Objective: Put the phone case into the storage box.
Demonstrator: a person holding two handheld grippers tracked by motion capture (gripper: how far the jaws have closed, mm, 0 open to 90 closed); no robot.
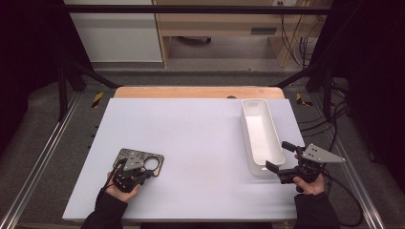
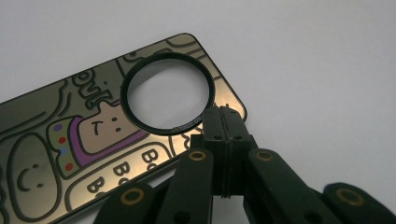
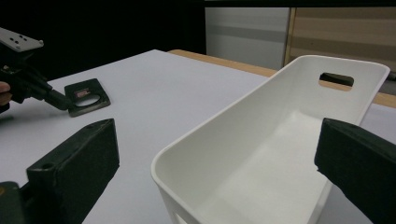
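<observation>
My left gripper sits near the front left corner of the desk. Its jaws are pressed tight together on the edge of a flat shiny card. The card lies flat on the desk, near the front edge on the left side. It has cartoon drawings on it and a round hole with a black ring around it. My jaws pinch the card just beside that ring, at the card's corner.

I think I am at the grabbing step. The card is gripped but not lifted yet. Next I should raise that corner slowly, so the thin card does not slip out. Then I could carry it across the desk to the right.

Over by the right edge of the desk stands a long white bin. It looks bare inside. My right gripper waits at the bin's near end. Its jaws are spread wide, one on each side of that end, and they hold nothing. I cannot tell if they touch the bin.

I count one card, one ring, one bin and two grippers.
</observation>
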